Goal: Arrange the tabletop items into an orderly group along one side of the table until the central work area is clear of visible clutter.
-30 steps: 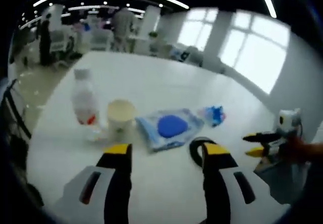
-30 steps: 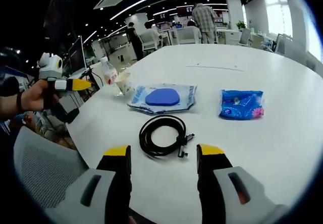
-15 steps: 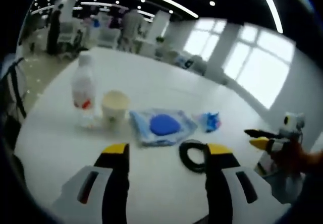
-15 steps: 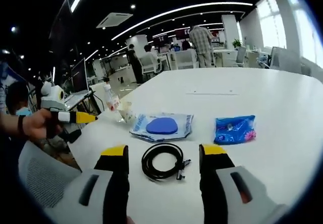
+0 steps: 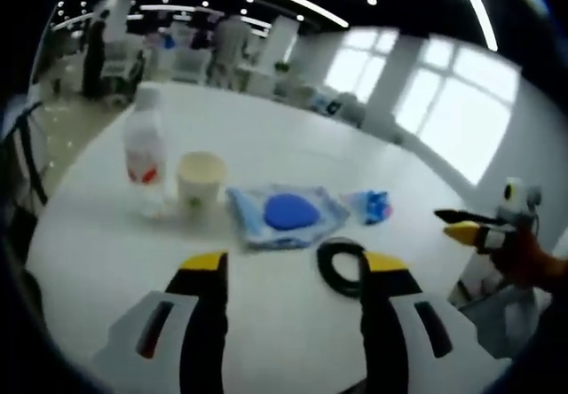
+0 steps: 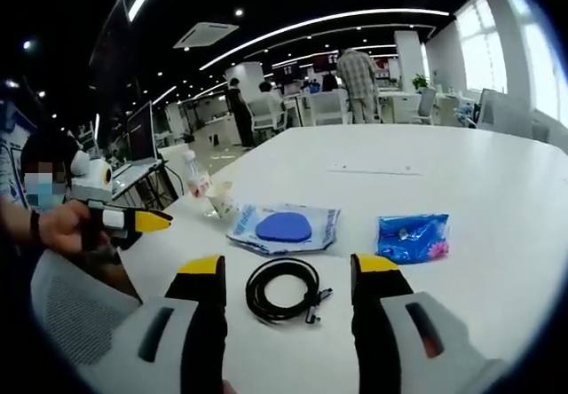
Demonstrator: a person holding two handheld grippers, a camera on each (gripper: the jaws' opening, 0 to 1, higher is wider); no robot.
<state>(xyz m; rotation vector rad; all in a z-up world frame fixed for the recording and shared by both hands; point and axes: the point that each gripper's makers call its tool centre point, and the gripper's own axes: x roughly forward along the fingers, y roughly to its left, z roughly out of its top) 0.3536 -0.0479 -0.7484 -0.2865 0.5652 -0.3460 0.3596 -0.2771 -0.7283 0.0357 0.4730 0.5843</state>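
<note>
Left gripper (image 5: 284, 270) hovering wide open, holding nothing | right gripper (image 6: 288, 274) gaping empty too | black cable (image 6: 282, 290) lying coiled lower centre | blue packet (image 6: 412, 237) sitting centre right on white table (image 6: 461, 163)

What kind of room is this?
Probably an open-plan office: rows of desks and chairs with people standing, long ceiling strip lights, big windows, and a large white table.

White table (image 6: 497, 172) carries bottle (image 5: 145, 156), paper cup (image 5: 200, 179), clear pouch with blue pad (image 6: 284, 227), blue packet (image 6: 412, 237), coiled black cable (image 6: 282, 289).
</note>
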